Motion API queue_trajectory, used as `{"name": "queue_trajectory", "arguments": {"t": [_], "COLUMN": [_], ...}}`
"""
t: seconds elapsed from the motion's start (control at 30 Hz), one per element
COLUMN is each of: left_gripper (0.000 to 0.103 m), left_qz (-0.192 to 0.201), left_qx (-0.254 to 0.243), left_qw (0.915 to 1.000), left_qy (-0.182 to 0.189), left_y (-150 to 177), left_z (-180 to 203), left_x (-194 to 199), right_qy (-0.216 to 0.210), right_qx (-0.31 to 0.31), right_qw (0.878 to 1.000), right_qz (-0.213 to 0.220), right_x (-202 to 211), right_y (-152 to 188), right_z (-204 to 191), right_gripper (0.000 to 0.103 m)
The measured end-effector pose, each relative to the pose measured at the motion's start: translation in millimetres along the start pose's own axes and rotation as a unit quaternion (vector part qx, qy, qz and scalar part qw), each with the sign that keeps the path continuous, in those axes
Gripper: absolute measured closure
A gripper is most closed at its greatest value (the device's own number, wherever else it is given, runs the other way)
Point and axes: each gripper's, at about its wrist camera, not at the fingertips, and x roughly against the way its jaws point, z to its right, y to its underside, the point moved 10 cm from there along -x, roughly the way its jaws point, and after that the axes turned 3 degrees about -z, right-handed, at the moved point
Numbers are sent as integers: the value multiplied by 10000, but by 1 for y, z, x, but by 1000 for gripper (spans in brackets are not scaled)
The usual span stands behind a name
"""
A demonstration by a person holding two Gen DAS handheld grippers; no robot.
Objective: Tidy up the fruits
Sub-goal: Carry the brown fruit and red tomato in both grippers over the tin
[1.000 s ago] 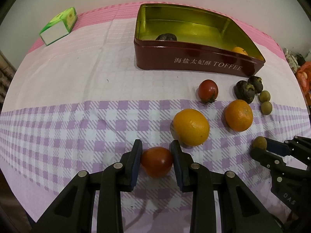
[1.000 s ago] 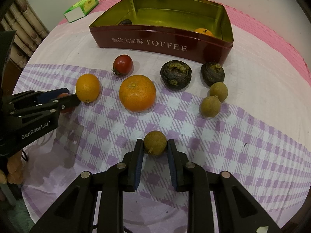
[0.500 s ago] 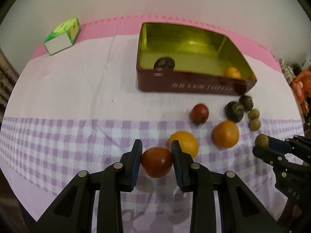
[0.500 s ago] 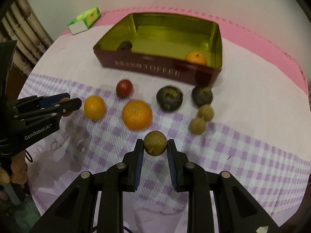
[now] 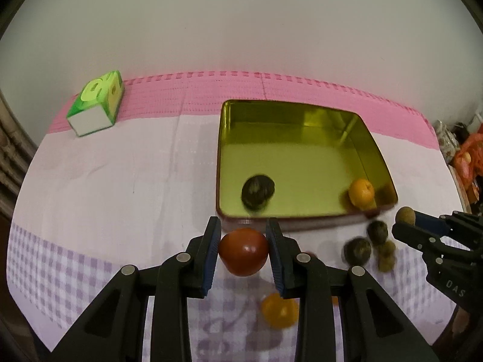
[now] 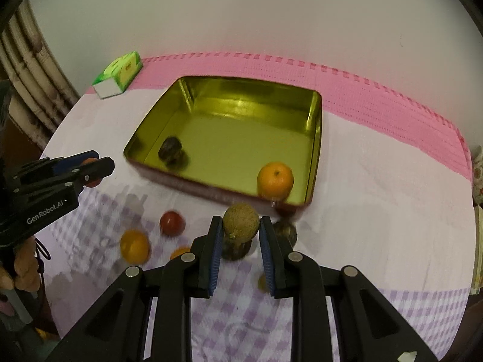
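My left gripper [image 5: 243, 241] is shut on a red tomato [image 5: 243, 252], held in the air just in front of the red toffee tin [image 5: 302, 224]. My right gripper [image 6: 241, 235] is shut on a small brown round fruit [image 6: 241, 222], raised near the tin's [image 6: 211, 191] front right corner. Inside the gold-lined tin lie a dark wrinkled fruit [image 5: 257, 191] and a small orange [image 5: 361, 193]. On the checked cloth below remain another orange [image 5: 279, 310], a tomato [image 6: 172, 223], dark fruits [image 5: 357, 250] and small brown ones [image 5: 386, 259].
A green and white carton [image 5: 96, 104] lies at the table's far left by the pink border. A pale wall rises behind the table. A person's hand [image 6: 24, 267] holds the left gripper's handle. Cluttered items [image 5: 468, 157] sit beyond the table's right edge.
Both grippers have risen off the cloth with their fruits and moved toward the tin. The tin's inside now shows from above and the loose fruits have dropped low in both views.
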Motion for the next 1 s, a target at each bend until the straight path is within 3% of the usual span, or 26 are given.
{"name": "queue_trajectory", "arguments": {"t": [0.37,0.67,1.0], "left_gripper": [71,71,71], "left_qz": [-58,-225,-302], "left_qx": [-196,-219,-188], "left_qw": [9998,9995,9994], "left_qy": [71,-9,-12], "left_y": [-18,-21,-20], "left_z": [33,35,36], "left_x": [-39,-68,-75], "right_qy": [-113,-155,-199], "right_qx": [61,132,169], "right_qw": [9999,9996,9992], "right_qz": [-94,-207,-294], "right_x": [-32,-50,-60], "right_y": [-28,-37,-37], "right_z": [-3,-9,-10], "right_gripper": [80,80,80]}}
